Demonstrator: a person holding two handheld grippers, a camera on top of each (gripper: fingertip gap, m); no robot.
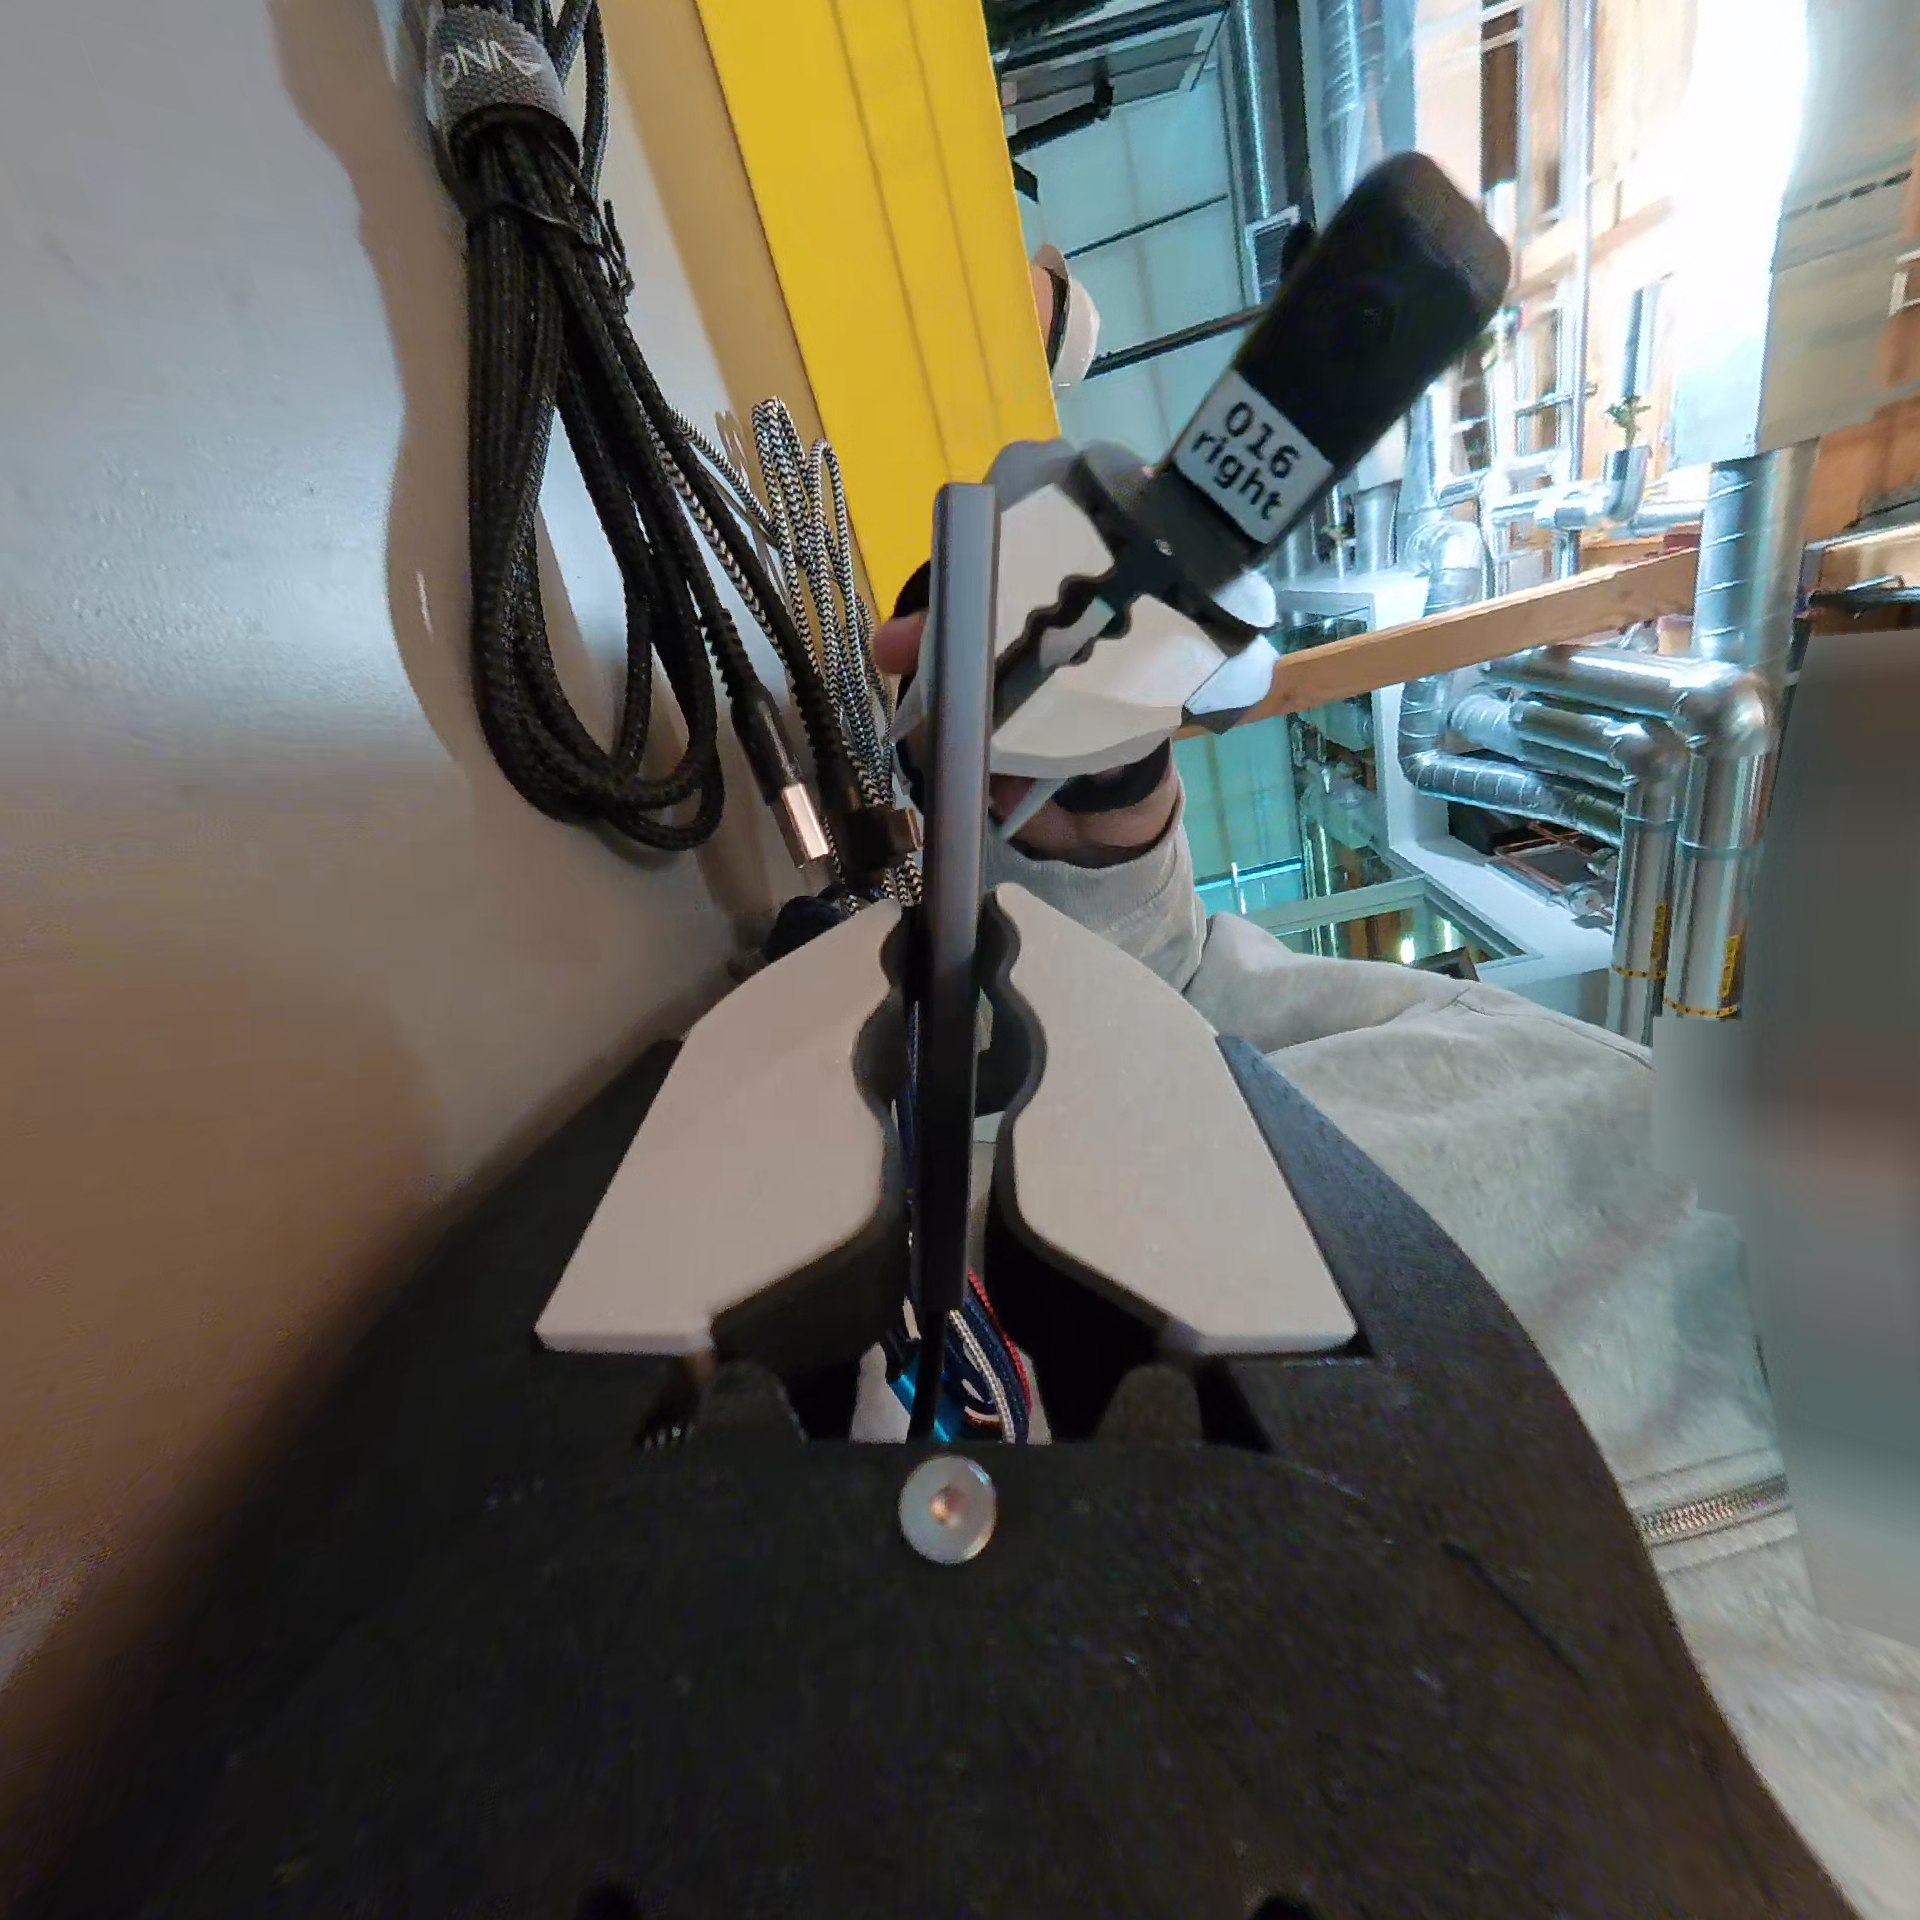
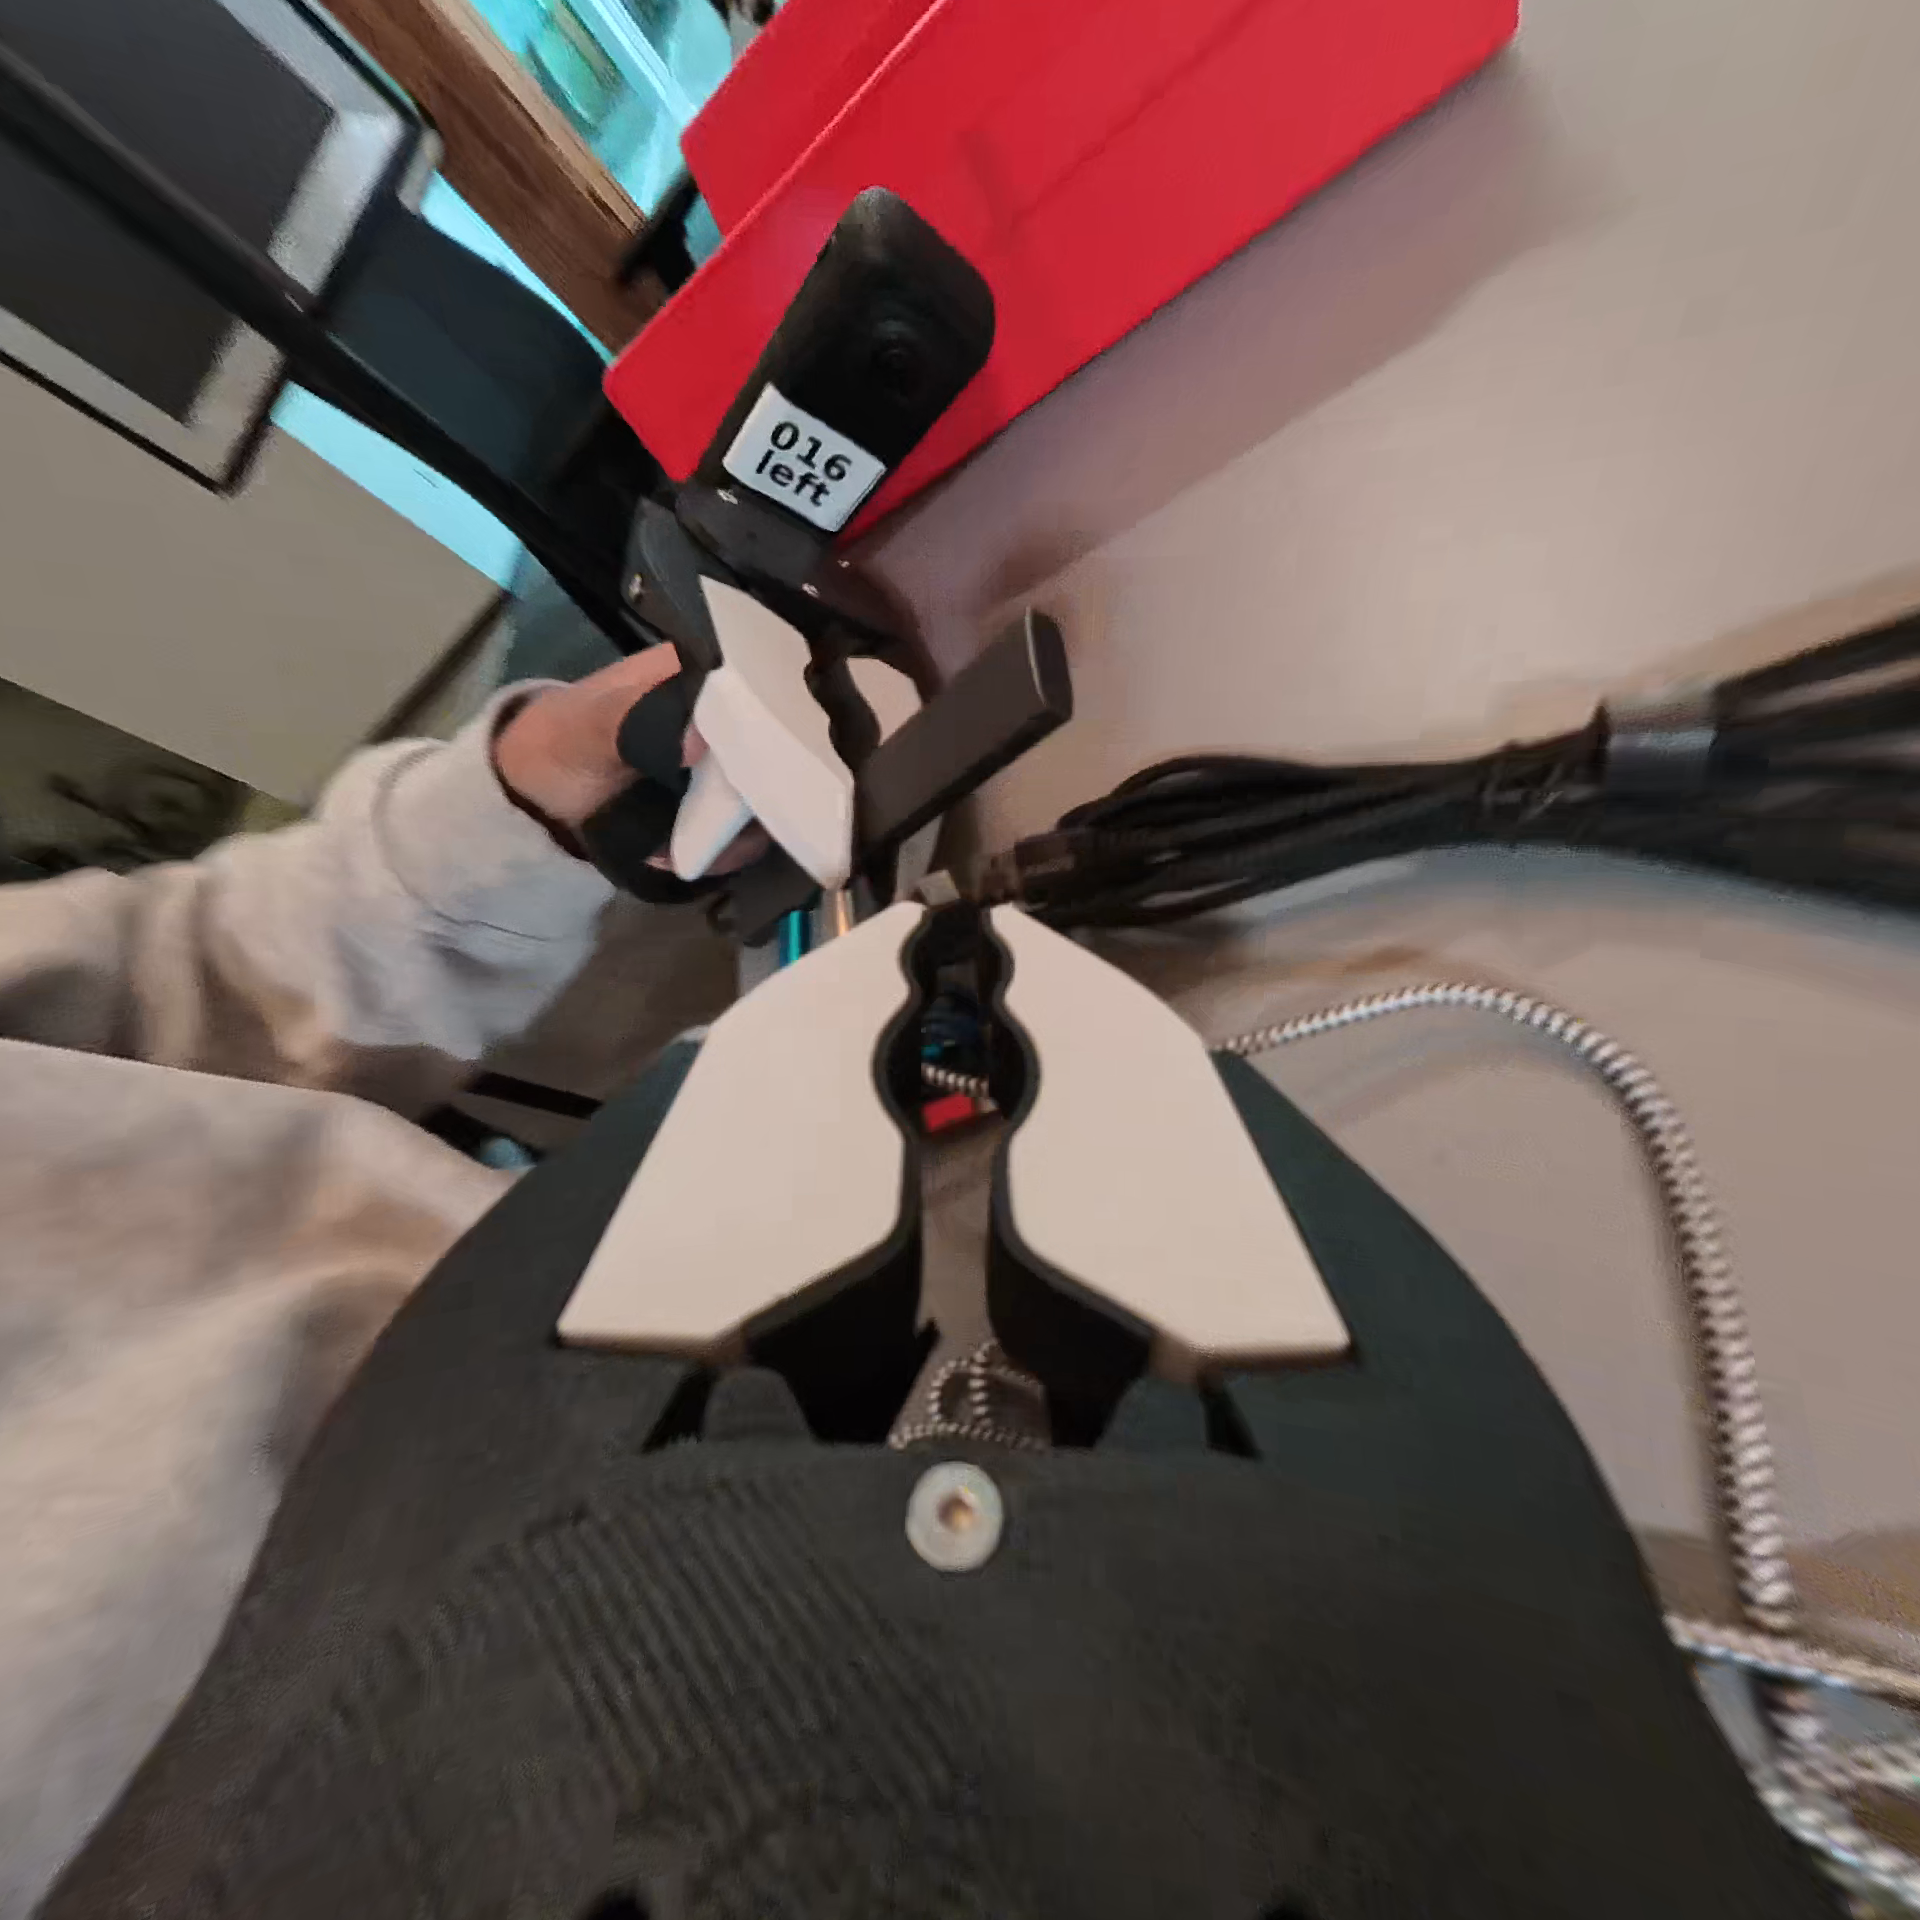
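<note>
My left gripper [image 1: 951, 914] is shut on a dark flat slab [image 1: 961, 727], seen edge on and standing up between the fingers. A thin black cable [image 1: 925, 1371] hangs from the slab's near end. My right gripper [image 2: 956, 916] is shut, its tips just below the slab [image 2: 966, 727] and the left gripper [image 2: 842, 862]. A small silver plug [image 2: 935, 888] lies right at its fingertips; I cannot tell whether it is pinched. In the left wrist view the right gripper [image 1: 1013, 675] sits against the slab's right side.
A strapped bundle of black braided cable [image 2: 1351, 821] and a black-and-white striped cable [image 2: 1683, 1195] lie on the grey table [image 2: 1558, 520]. A red box [image 2: 1091, 208] stands behind, a yellow one [image 1: 883, 208] in the left wrist view. Grey sleeves [image 2: 312, 935] are on the left. Only a small space, under 4 cm, lies between the two pairs of fingers.
</note>
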